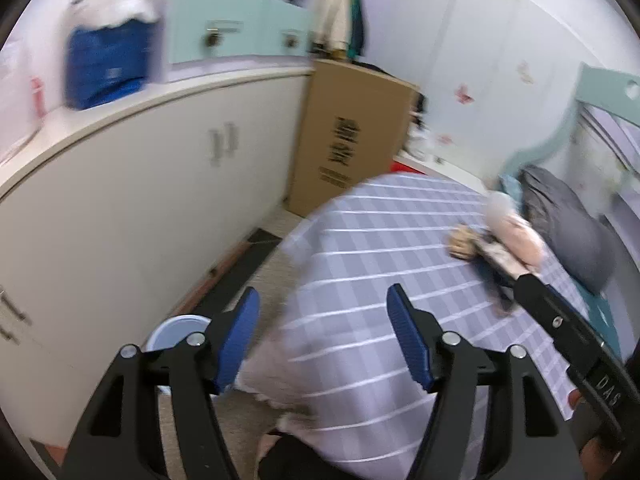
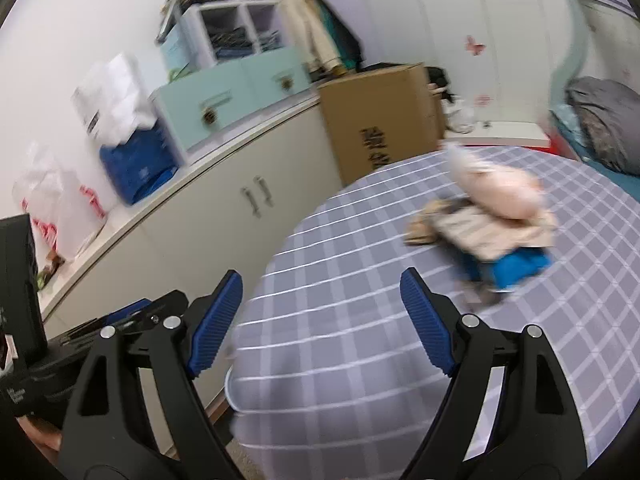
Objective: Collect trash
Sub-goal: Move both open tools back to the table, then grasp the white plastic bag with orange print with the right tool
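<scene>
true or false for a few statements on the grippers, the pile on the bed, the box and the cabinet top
1. Both the left gripper and the right gripper are open with nothing between the pads. True.
2. The blurred pile of pink, beige and blue items lies on the floor. False: it lies on the grey checked bedspread.
3. The tall brown cardboard box stands beside the cream cabinet. True.
4. The blue bag lies on the bed. False: it sits on the cabinet top.
</scene>
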A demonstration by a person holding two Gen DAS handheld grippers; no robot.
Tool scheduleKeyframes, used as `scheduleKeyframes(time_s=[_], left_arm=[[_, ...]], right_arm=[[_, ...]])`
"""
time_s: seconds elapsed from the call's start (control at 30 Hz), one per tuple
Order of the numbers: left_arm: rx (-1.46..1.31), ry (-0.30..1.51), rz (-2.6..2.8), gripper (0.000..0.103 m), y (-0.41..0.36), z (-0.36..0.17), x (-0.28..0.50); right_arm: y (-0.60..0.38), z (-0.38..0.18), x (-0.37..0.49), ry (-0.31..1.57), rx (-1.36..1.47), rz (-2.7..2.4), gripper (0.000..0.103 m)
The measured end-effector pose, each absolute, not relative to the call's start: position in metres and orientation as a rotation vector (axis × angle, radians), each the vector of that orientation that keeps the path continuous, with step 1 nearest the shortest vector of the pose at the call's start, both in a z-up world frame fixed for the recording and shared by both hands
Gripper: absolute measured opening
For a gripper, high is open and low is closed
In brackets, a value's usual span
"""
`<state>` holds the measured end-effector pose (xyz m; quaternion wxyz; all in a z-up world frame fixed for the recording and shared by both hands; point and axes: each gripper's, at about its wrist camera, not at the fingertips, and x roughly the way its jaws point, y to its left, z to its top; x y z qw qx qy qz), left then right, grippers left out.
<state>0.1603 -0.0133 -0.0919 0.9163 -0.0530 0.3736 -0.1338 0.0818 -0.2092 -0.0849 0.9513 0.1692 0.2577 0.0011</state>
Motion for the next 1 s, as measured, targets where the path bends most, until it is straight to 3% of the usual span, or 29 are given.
scheduleKeyframes(time_s=[0.4,0.9,0.93,1.0], left_arm=[[0.049,0.766,-0.458,0.073,-0.155,-0.073,0.182],[-0.053,0.876,-0.425,0.073,-0.162,-0.096,0.247],[-0.068,0.882,-0.426,0.073,-0.161,-0.098,0.25],[-0.086,0.899,-0.43,0.073,-0.162,-0.102,0.254]], right_arm=[[-0.326,-0.089,0.078,0.516,0.404,-0.153,0.084],[-0.369,-0.118,0.186,0.668,0.486,-0.047,0.084],[-0.368,-0.119,0.19,0.668,0.492,-0.015,0.082],[-0.366,-0.122,0.192,0.684,0.483,0.001,0.056]])
